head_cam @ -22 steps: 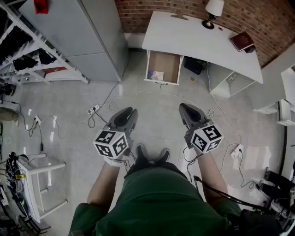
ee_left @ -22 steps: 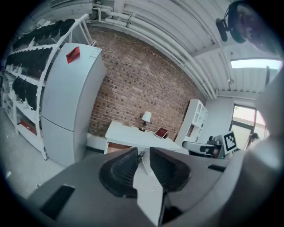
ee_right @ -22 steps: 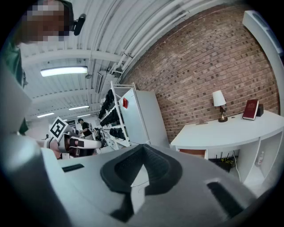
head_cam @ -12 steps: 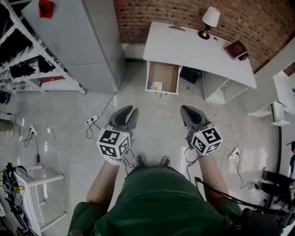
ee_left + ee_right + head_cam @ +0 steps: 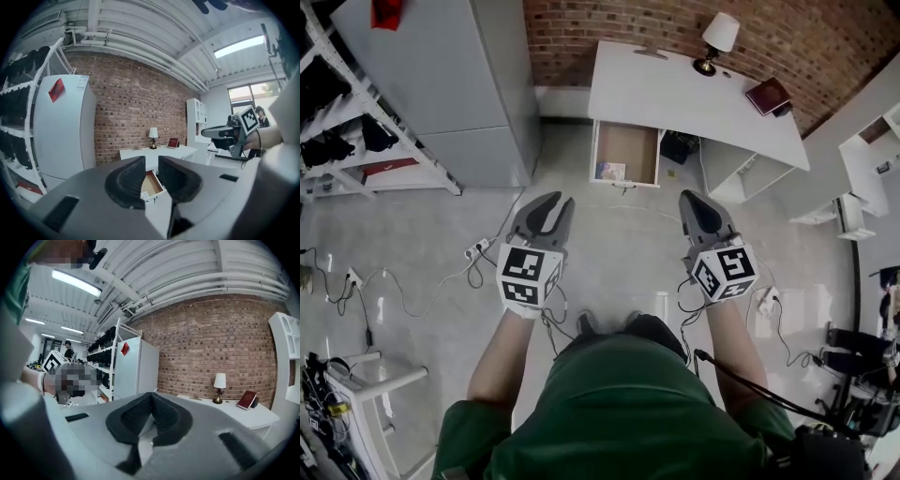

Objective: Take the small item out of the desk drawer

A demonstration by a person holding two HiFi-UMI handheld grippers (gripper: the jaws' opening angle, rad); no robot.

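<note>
— Head view first: what are the jaws doing?

— Both grippers are held out over the floor (image 5: 619, 234), side by side and apart. The left gripper (image 5: 558, 200) has its jaws parted by a narrow gap, and nothing sits in that gap. The right gripper (image 5: 689, 196) has its jaws closed, tips meeting, on nothing.

— Do the gripper views agree?

— Yes. In the left gripper view a slit of daylight runs between the two dark pads, and the far-off drawer (image 5: 633, 145) shows through it. In the right gripper view the pad tips touch at the top, with only a small opening lower down.

— Where is the drawer from the jaws?

— Ahead of both pairs and well apart from them. It lies slightly to the right of the left jaws' line and to the left of the right jaws' line. It hangs pulled out from the white desk (image 5: 675, 94).

— And the small item (image 5: 610, 171)?

— It lies flat in the drawer's near left corner, the corner closest to the left jaws. Neither gripper touches it.

— Anything beyond it?

— A lamp (image 5: 714, 42) and a red book (image 5: 768, 96) stand on the desk, further from the jaws, against the brick wall (image 5: 628, 19).
</note>
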